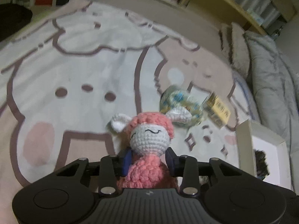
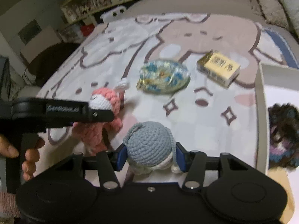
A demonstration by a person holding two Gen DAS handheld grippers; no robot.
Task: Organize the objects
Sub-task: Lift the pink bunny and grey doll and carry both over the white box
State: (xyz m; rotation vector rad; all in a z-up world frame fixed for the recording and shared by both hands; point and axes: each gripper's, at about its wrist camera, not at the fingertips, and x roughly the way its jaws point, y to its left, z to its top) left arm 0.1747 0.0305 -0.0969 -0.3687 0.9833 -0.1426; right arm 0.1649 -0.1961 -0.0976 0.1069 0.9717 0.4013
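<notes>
My left gripper [image 1: 149, 163] is shut on a pink crochet sheep doll [image 1: 147, 138] with a white face, held above the cartoon-print bedspread [image 1: 84, 65]. The doll also shows in the right wrist view [image 2: 106, 100], partly hidden behind the left gripper's body [image 2: 61, 112]. My right gripper [image 2: 151, 157] is shut on a grey-blue crochet doll [image 2: 150, 144], held close to the bedspread. A blue-and-gold wrapped packet [image 2: 163, 76] and a yellow box [image 2: 218, 69] lie further back on the bed; both show blurred in the left wrist view, packet [image 1: 179, 100], box [image 1: 217, 110].
A white open box [image 2: 261, 115] sits at the right edge with a dark fuzzy item [image 2: 284, 134] inside; it also shows in the left wrist view [image 1: 244, 145]. Shelves [image 2: 89, 1] run behind the bed. Grey bedding [image 1: 271, 78] is bunched at the right.
</notes>
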